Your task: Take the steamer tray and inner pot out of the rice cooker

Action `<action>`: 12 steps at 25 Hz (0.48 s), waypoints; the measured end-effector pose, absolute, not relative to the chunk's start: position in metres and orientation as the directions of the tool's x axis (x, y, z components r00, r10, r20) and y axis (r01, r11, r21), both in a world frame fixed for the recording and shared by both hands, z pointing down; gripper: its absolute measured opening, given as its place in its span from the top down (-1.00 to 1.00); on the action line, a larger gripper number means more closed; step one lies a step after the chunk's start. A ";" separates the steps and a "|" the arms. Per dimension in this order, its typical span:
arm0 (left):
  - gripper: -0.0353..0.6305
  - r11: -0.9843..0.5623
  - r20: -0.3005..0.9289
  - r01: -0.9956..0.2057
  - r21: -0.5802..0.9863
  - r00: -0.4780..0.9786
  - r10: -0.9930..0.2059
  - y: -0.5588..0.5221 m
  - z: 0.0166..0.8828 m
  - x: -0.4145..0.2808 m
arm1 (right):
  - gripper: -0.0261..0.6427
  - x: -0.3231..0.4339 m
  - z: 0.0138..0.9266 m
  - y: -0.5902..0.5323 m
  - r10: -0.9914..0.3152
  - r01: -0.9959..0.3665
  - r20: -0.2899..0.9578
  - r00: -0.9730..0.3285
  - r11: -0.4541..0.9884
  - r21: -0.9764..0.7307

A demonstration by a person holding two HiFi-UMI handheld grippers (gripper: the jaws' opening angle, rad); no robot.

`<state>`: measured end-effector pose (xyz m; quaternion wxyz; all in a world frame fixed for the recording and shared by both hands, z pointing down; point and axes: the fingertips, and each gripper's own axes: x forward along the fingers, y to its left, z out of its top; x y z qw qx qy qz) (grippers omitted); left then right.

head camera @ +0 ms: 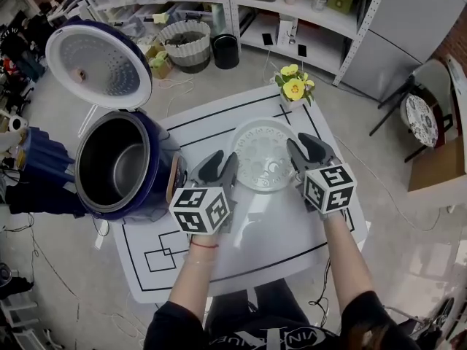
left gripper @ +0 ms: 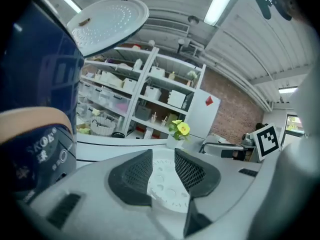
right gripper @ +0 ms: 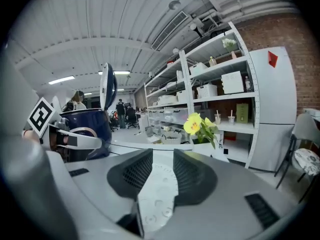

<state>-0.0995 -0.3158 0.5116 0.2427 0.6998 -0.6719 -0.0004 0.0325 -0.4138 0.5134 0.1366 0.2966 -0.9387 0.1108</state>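
On the counter (head camera: 292, 232), the steamer tray (head camera: 263, 155) is set down; the inner pot (head camera: 113, 170) has yet to come out.

Left gripper (head camera: 219, 162) and right gripper (head camera: 303, 150) flank the clear tray, jaws parted and released, gripping nothing; the tray shows through each gap. The pot sits in the rice cooker (head camera: 159, 159) at the left, lid (head camera: 98, 64) swung up. A good next move would be to clear the tray's rim, then take the pot's rim on opposite sides and lift it straight up. Mind the raised lid and the flower vase (head camera: 293, 90); there is bare counter nearer the person.
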 end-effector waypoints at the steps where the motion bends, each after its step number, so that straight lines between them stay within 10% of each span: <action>1: 0.56 0.018 0.315 -0.942 0.335 0.094 -0.944 -0.313 0.507 -0.099 | 0.59 0.031 0.507 -0.410 -0.522 -0.579 0.311 -0.794 0.806 -0.126; 12: 0.56 -0.003 0.205 -0.947 0.323 0.073 -0.976 -0.279 0.441 -0.099 | 0.59 -0.003 0.428 -0.360 -0.439 -0.465 0.179 -0.880 0.875 -0.136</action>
